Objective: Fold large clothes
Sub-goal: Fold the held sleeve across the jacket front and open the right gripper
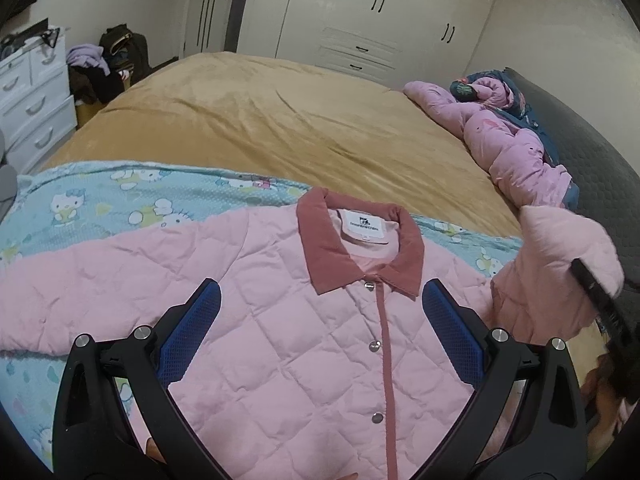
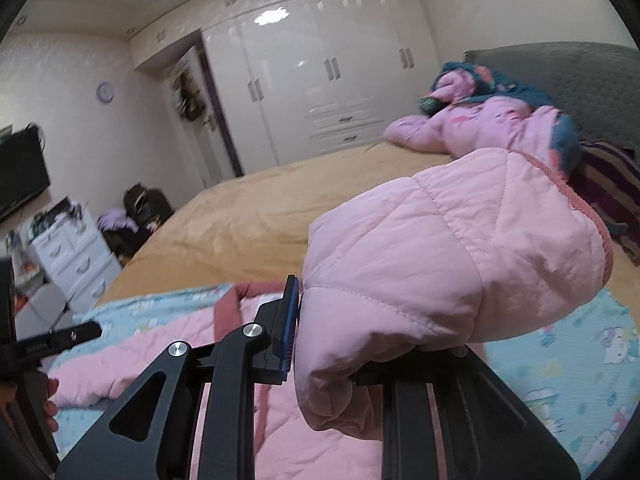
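A pink quilted jacket with a dark pink collar lies face up and buttoned on a light blue cartoon-print sheet. My left gripper is open and empty, hovering over the jacket's chest just below the collar. My right gripper is shut on the jacket's right sleeve and holds it lifted off the bed; the sleeve covers the right finger. In the left wrist view the raised sleeve and the right gripper show at the right edge.
A tan blanket covers the bed beyond the sheet. A heap of pink and dark blue clothes lies by the grey headboard. White drawers and a pile of bags stand at the left; white wardrobes line the far wall.
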Motion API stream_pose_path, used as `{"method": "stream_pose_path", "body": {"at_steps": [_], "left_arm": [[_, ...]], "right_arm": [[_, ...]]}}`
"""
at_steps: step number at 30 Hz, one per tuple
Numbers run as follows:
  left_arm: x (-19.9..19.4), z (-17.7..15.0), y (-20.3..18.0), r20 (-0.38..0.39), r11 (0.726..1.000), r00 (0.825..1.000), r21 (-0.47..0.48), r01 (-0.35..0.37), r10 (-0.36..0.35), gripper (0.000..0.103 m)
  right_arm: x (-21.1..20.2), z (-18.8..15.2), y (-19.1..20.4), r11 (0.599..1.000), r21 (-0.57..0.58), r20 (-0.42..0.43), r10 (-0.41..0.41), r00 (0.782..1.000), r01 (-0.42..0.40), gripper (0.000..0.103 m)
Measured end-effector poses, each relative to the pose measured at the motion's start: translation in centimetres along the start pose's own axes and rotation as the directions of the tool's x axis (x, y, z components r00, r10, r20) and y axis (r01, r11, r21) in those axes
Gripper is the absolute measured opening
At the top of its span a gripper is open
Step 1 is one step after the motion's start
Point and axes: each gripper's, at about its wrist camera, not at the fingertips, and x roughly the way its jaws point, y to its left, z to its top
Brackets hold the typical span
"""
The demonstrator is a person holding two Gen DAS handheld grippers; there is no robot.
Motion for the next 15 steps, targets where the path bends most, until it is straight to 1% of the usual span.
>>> {"method": "stream_pose_path", "body": {"at_steps": [3,7,10,13,14,15], "left_arm": [[0.5,-0.4,0.5,-0.005,1.000,1.000,-0.010,0.005,-0.005,0.095],[1.7,-1.3,1.4,-0.022,0.998,0.999,-0.061,0.027,-0.029,0.095],[2.9,-2.3,1.6,-0.043,0.996,0.998,-0.081,0.046,-0.049,0.095],[4.4,-3.6,2.0,-0.077,0.991,0.995,-0.117,0.057,-0.067,0.095],[5.0,-4.1,2.2,-0.090,0.989,0.993,-0.133,0.064,-0.076,0.095],[5.5,-4.5,2.4,-0.102,0.987,0.991,-0.146,0.067,-0.082,0.095]], "right_arm": [[1.9,-1.9,2.4,0.999,-0.017,-0.050,0.032,0.998,-0.032,0.019],[4.8,-5.2,4.7,0.997,-0.017,-0.130,0.070,0.989,-0.073,0.019],[7.1,-8.6,5.8,0.996,0.013,-0.207,0.094,0.974,-0.093,0.019],[8.8,-11.4,5.9,0.994,0.071,-0.272,0.104,0.957,-0.088,0.020],[9.2,-12.0,5.8,0.991,0.096,-0.287,0.116,0.951,-0.092,0.024],[9.4,-12.6,5.5,0.986,0.137,-0.301,0.137,0.944,-0.099,0.032]]}}
